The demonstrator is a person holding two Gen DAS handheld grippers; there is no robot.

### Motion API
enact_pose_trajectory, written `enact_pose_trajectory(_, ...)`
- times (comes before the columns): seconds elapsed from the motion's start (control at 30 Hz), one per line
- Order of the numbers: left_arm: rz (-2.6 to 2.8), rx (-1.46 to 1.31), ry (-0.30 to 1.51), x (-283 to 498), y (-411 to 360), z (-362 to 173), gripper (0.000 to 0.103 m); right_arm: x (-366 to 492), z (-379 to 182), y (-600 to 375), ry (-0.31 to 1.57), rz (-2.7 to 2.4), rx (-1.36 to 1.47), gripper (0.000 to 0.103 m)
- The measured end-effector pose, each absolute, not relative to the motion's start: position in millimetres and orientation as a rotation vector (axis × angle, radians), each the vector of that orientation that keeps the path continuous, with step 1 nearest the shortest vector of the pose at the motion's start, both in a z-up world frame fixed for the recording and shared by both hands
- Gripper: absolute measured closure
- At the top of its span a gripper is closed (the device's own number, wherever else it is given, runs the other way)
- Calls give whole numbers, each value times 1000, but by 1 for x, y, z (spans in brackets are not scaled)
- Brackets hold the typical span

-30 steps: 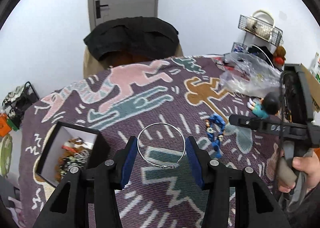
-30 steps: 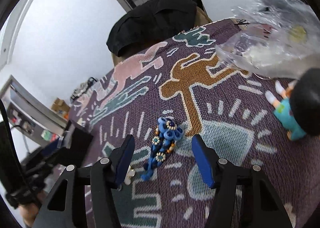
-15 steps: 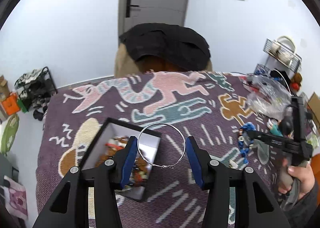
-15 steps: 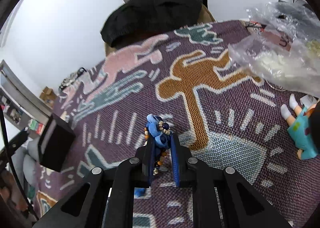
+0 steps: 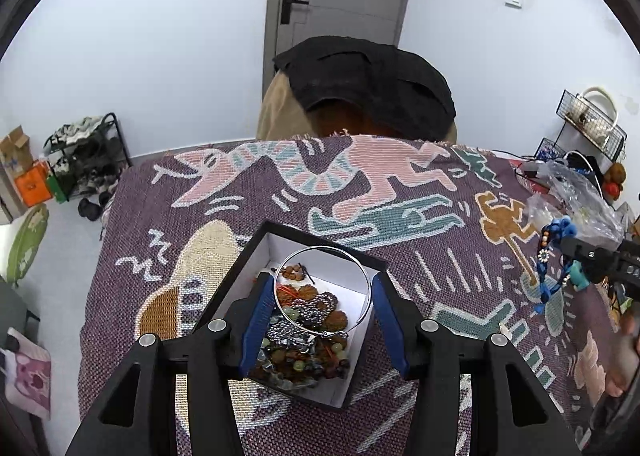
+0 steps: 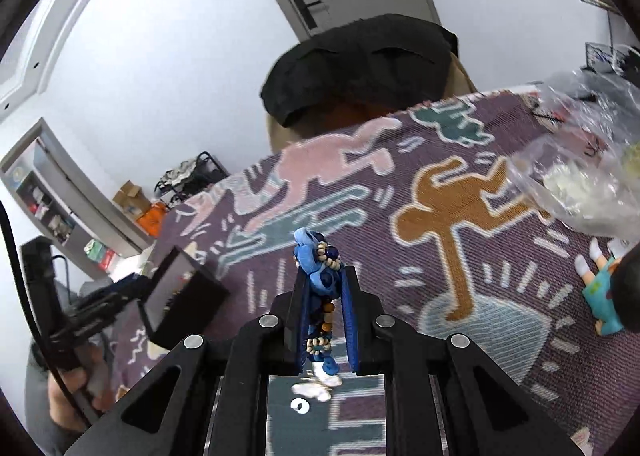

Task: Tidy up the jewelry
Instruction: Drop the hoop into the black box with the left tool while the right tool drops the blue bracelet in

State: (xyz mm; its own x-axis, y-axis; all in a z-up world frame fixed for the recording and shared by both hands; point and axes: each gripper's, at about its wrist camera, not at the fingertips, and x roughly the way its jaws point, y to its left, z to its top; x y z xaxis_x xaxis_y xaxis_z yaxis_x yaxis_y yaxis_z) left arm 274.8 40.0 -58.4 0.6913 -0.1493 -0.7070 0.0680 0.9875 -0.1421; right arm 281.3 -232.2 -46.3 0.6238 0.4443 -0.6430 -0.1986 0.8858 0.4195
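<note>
My left gripper (image 5: 322,292) is shut on a thin silver hoop bangle (image 5: 298,254), held between its blue pads right above the open black box (image 5: 256,240). The box has a white inside and holds several beaded pieces (image 5: 308,340). My right gripper (image 6: 323,288) is shut on a blue beaded bracelet (image 6: 318,260) and holds it above the patterned cloth; the bracelet also shows in the left wrist view (image 5: 554,252), at the right. The black box also shows in the right wrist view (image 6: 180,304), at the left.
A purple figure-patterned cloth (image 5: 280,192) covers the table. A crumpled clear plastic bag (image 6: 580,172) and a small doll (image 6: 608,296) lie at the right. A chair with a black garment (image 5: 368,84) stands behind the far edge. A small white piece (image 6: 316,388) lies on the cloth below my right gripper.
My left gripper carried the silver hoop leftward to above the black box. My right gripper shut on the blue bracelet and lifted it off the cloth.
</note>
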Motion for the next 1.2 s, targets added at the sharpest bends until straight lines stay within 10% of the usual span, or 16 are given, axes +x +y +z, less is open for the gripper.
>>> enact_pose_trajectory(0.27, -104, -101, 791, 265, 54, -58, 15, 280, -21, -184, 786, 482, 300, 87)
enact_pose_trajectory(0.87, -15, -166, 736, 227, 124, -35, 14, 290, -14, -43, 813, 701, 247, 87)
enact_pose_trajectory(1.1, -16, -167, 737, 226, 119, -36, 14, 281, -17, -41, 805, 687, 197, 36)
enact_pose_trajectory(1.2, -43, -168, 736, 226, 109, -37, 13, 278, -19, -67, 804, 639, 227, 33)
